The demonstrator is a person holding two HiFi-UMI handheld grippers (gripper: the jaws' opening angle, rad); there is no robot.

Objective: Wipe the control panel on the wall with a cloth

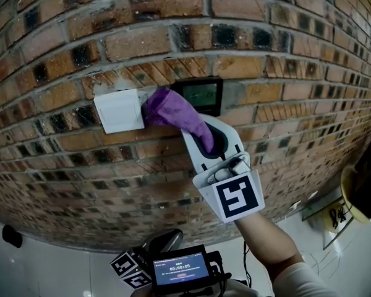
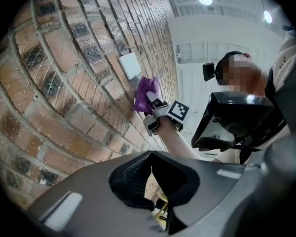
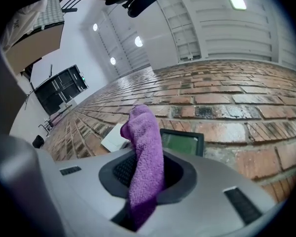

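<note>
The control panel is a small black box with a greenish screen, set in the brick wall; it also shows in the right gripper view as the panel. My right gripper is shut on a purple cloth, whose bunched end lies against the wall at the panel's left edge, between it and a white switch plate. In its own view the cloth stands up out of the right gripper. My left gripper is held low, away from the wall, shut with nothing in it.
The brick wall fills the head view. A device with a lit timer screen sits at the bottom beside the left gripper's marker cube. A yellow-rimmed object hangs at the right. A white floor lies below.
</note>
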